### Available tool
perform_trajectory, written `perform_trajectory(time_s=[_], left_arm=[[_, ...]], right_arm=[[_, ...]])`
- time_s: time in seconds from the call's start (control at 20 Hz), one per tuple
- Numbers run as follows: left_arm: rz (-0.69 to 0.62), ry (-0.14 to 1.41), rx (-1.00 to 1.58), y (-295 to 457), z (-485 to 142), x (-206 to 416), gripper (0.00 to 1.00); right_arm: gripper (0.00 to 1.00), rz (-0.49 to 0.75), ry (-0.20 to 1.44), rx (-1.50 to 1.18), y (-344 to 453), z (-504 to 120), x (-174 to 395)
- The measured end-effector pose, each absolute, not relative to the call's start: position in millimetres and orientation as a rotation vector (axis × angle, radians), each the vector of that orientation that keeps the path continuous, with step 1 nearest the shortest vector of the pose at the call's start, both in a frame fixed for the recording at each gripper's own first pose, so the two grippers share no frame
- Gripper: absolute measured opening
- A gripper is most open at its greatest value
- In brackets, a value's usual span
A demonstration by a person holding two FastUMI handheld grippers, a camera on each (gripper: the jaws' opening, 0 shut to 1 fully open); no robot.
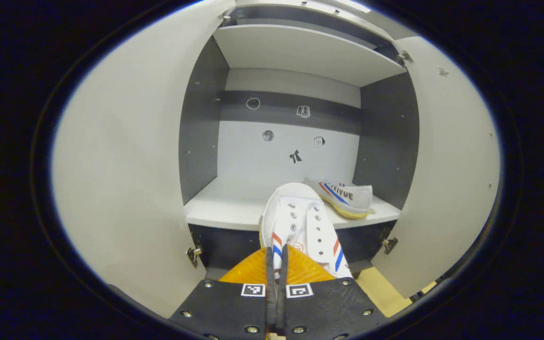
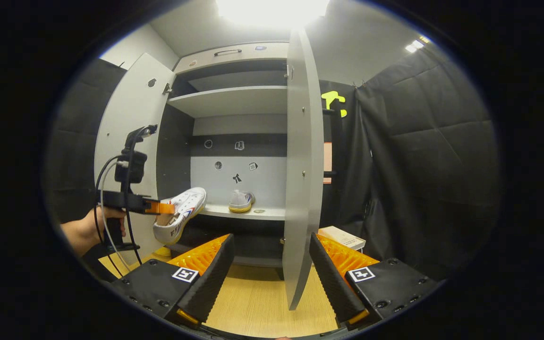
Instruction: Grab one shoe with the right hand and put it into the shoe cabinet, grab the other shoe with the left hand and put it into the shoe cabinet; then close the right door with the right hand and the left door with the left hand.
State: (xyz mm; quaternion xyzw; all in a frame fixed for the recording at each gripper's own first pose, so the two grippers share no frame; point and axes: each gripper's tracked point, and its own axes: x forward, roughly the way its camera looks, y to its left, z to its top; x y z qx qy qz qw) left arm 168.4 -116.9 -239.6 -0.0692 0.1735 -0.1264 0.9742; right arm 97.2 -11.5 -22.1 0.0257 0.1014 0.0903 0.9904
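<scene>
My left gripper is shut on the heel of a white shoe with red and blue stripes, held in the air with its toe over the front edge of the cabinet's lower shelf. A second matching shoe lies on that shelf at the right. In the right gripper view the left gripper and the hand holding it carry the shoe toward the shelf, where the other shoe rests. My right gripper is open, its fingers astride the lower edge of the open right door.
The cabinet's left door and right door both stand wide open. An upper shelf spans the cabinet. A wooden floor lies below, with a flat box behind the right door.
</scene>
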Motion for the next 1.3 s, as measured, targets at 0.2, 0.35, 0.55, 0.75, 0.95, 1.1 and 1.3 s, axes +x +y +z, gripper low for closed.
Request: perform_trajectory(time_s=[0.2, 0.35, 0.55, 0.75, 0.95, 1.1, 1.3], left_arm=[[-0.246, 0.316, -0.154, -117, -241, 169, 0.01], [-0.230, 0.311, -0.172, -116, -241, 169, 0.01], [-0.200, 0.326, -0.174, -114, -238, 167, 0.01], [-0.168, 0.380, -0.178, -113, -244, 164, 0.01], [-0.156, 0.440, -0.152, -109, -249, 158, 0.01], [-0.149, 0.451, -0.152, -112, -258, 164, 0.01], [-0.157, 0.304, -0.135, -110, -226, 165, 0.16]], right_arm=[[0.99, 0.165, 0.202, 0.054, -19, -27, 101], [0.99, 0.158, 0.201, 0.058, -22, -34, 101], [0.99, 0.140, 0.212, 0.033, -30, -45, 101], [0.97, 0.115, 0.230, 0.039, -40, -52, 103], [0.97, 0.095, 0.228, 0.033, -46, -55, 107], [0.99, 0.093, 0.226, 0.036, -46, -54, 108], [0.99, 0.092, 0.207, 0.032, -43, -48, 107]])
